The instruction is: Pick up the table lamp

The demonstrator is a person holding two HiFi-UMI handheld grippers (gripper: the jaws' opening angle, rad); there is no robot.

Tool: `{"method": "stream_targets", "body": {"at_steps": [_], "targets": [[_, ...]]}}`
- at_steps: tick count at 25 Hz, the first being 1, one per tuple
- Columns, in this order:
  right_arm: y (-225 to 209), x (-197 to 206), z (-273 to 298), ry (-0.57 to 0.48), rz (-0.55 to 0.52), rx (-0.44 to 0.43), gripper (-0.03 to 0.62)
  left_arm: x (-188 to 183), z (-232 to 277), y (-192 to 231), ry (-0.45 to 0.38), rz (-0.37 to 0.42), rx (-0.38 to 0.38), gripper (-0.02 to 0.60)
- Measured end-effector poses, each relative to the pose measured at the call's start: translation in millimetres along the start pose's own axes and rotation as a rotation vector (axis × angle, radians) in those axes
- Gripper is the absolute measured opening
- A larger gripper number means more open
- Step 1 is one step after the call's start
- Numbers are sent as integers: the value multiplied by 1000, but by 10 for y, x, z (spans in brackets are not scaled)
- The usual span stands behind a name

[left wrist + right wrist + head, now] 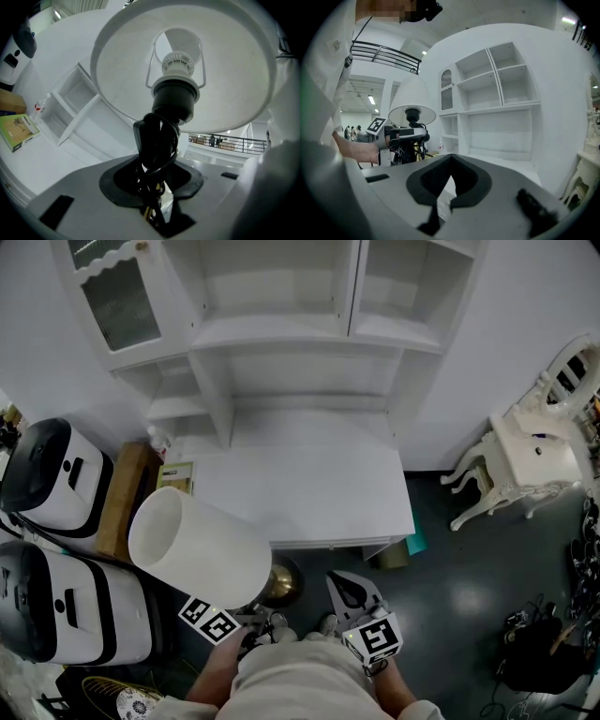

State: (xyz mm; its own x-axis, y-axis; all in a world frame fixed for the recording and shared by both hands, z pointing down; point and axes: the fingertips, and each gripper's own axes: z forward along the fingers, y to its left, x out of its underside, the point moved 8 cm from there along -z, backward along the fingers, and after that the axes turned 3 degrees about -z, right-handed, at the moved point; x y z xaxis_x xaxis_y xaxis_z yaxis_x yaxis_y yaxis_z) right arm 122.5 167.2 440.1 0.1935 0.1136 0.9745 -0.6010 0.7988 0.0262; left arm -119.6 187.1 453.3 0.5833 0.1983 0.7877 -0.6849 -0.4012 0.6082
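One table lamp (202, 545), two hand-held grippers (258, 615) (349, 589), one desk (309, 484), one chair (525, 460).

The table lamp (197, 545) at lower left has a plain white shade, a black socket (174, 96) and a brass-gold base (281, 582). The table (309, 493) and shelving (281, 334) are white, and the floor (469, 606) is dark grey. The marker cubes (211, 622) carry black-and-white squares. The book (16, 131) at left is green.

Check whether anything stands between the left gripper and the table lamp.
Nothing visible does: the left gripper already has its jaws closed on the table lamp just below its socket, with the lamp's black cord bunched in the same grip.
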Motion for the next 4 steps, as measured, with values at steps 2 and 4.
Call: {"method": "stream_targets", "body": {"at_steps": [2, 4], "targets": [[-15, 14, -35, 1, 2, -2, 11, 19, 19, -30, -5, -8, 1, 143], [-28, 27, -68, 0, 5, -3, 11, 36, 37, -61, -8, -11, 1, 143]]}}
